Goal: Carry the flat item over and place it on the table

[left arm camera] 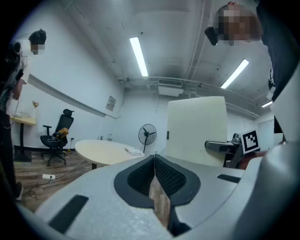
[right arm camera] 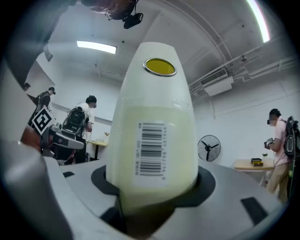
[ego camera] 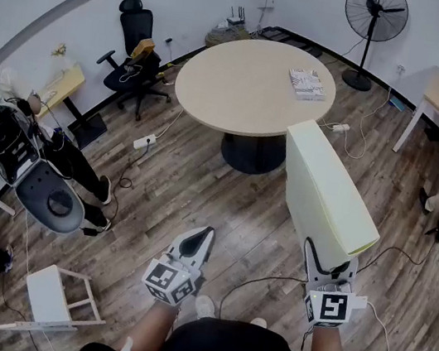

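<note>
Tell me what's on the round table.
A patterned booklet lies near the round table's far right edge; the rest looks bare. The pale flat panel in the right tool hides a sliver of the near rim.

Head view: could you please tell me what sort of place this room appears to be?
Most likely an office or lab workroom: a round table, a black office chair and a pedestal fan stand on a wood floor, where a power strip lies.
</note>
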`<state>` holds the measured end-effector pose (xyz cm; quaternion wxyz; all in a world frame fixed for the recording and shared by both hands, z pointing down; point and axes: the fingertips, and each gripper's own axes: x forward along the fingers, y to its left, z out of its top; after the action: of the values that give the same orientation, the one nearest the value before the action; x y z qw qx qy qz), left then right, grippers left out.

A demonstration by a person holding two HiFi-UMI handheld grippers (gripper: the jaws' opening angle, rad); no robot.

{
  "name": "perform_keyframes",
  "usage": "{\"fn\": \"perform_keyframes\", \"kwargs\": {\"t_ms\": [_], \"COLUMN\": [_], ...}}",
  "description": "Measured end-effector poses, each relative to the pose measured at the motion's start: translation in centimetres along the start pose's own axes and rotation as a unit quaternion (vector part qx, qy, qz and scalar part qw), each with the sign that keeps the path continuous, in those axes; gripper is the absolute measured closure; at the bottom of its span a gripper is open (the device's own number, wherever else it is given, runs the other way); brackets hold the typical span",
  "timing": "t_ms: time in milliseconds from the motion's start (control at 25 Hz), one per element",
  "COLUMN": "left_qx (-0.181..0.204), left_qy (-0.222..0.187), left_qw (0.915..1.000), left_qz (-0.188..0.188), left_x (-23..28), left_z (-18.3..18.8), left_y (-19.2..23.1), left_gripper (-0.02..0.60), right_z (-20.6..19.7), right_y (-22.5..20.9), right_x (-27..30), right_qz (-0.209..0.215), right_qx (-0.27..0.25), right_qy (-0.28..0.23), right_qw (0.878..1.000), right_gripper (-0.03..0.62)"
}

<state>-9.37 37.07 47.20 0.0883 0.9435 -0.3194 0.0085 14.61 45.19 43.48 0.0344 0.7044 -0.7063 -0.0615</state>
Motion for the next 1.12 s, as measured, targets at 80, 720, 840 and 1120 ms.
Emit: {"fn": "perform_keyframes", "kwargs": {"t_ms": [80,720,840,1120], "left_qx": [0.002,0.020,0.012,0.000], "left_qy": [-0.001,0.014,0.013,0.006], "left_qw": [1.0000,0.9997,0.9998,0.9999], "left_qz": [0.005,-0.008,-0.009,-0.010], "left_x": [0.0,-2.4,-3.7,-4.5], "left_z": [0.2,0.5,0.7,1.4], "left_y": [0.3,7.2,10.2,15.6], "left_gripper": [0.574,0.574,0.574,0.574], "right_z": [0.1,0.9,1.2,1.6], "right_y": [0.2,5.6,7.8,12.6], "right_x": [0.4,5.9,7.7,10.7], "right_qz": [0.003,0.002,-0.006,-0.010], "right_qx": [-0.002,0.030,0.043,0.025], "right_qy": [0.001,0.002,0.002,0.005], "right_qw": [1.000,1.000,0.999,1.000], "right_gripper": [0.318,0.306,0.304,0.304]}}
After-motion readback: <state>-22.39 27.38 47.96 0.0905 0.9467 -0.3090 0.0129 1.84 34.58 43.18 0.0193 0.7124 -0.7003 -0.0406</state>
